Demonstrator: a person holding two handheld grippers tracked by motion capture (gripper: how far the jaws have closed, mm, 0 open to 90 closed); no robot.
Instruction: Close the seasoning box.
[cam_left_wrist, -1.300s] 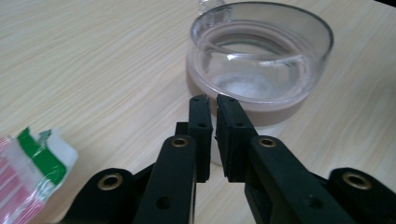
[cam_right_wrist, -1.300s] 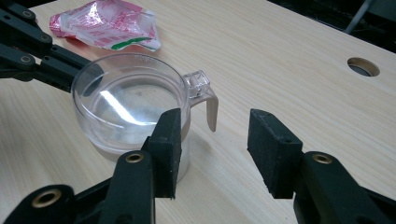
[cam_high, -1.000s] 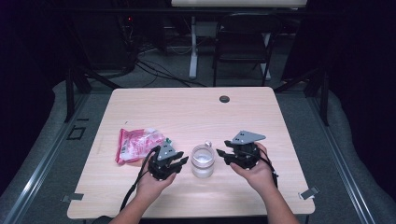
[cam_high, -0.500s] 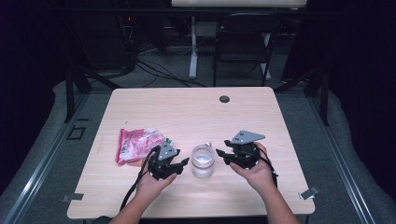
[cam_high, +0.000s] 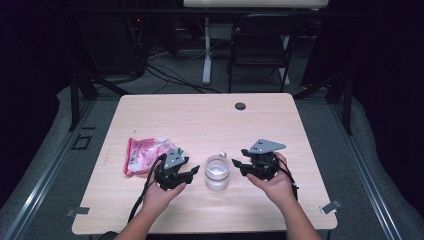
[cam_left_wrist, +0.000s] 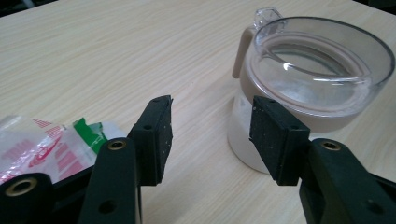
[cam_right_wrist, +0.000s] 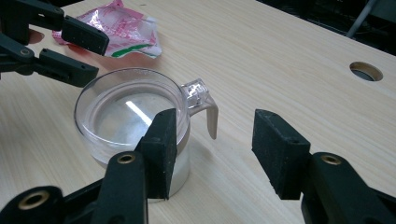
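Left tool (cam_high: 192, 173): jaws stand apart with nothing between them, and have just been opening. Its own view shows bare desk (cam_left_wrist: 93, 56) in the gap, with the clear cup (cam_left_wrist: 308, 93) just beside the right-hand jaw, not touching.

Right tool (cam_high: 239, 164): jaws wide, holding nothing, and have just been opening a little further. In its own view the gap faces bare desk to the right of the cup's handle (cam_right_wrist: 209, 114).

The cup stands upright on the near middle of the desk, between the two tools. A pink packet (cam_high: 145, 152) lies flat to the left, just beyond the left tool. A round grommet (cam_high: 240, 106) sits at the far edge.
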